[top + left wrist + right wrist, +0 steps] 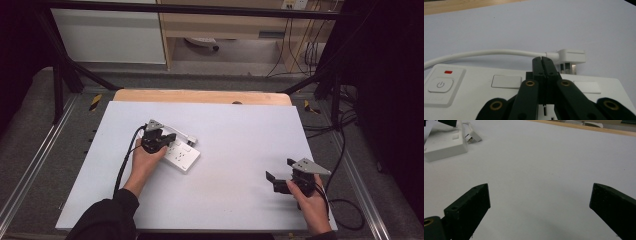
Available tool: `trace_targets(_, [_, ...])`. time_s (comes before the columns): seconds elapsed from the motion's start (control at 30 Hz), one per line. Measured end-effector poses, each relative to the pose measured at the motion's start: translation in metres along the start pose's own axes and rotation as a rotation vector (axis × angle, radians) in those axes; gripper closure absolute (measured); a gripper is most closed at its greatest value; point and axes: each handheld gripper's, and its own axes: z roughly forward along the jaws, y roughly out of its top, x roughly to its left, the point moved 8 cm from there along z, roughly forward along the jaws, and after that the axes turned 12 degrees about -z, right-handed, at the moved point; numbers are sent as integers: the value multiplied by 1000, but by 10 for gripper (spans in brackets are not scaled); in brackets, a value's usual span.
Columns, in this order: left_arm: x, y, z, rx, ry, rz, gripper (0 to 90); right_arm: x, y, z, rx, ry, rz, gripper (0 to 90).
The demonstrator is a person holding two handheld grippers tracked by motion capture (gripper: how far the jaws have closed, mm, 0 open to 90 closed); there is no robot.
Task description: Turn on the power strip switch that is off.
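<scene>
White surface (240,165) on a wooden board (200,96). Black frame bars (190,8) overhead. Beyond, a wooden cabinet (225,25) and hanging cables (295,45).

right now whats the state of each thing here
power strip: lying flat on the table, nothing plugged in where visible
plug: unplugged, lying on its side behind the strip
left gripper: shut, empty, over the strip
right gripper: open, empty, apart from the strip

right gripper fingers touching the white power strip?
Apart. In the high view the right gripper hangs near the table's right edge, with bare white tabletop between it and the white rectangular plastic power strip. The right gripper view shows nothing between its open fingers.
</scene>
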Motion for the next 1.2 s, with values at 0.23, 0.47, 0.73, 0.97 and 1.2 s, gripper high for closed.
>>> trace_targets(0.23, [-2,1,0,-5,-7,-3,877,0,0,0,-1,0,-1,36])
trace_targets(0.47, [-3,3,-1,-25,-14,2,821,0,0,0,-1,0,-1,35])
trace_targets(0.73, [-2,3,0,-23,4,0,630,0,0,0,0,1,1,35])
trace_targets(0.97, [-1,3,1,-24,10,-9,488,0,0,0,0,1,1,35])
trace_targets(1.2, [-5,6,1,-39,-23,-49,369,0,0,0,1,2,2,35])
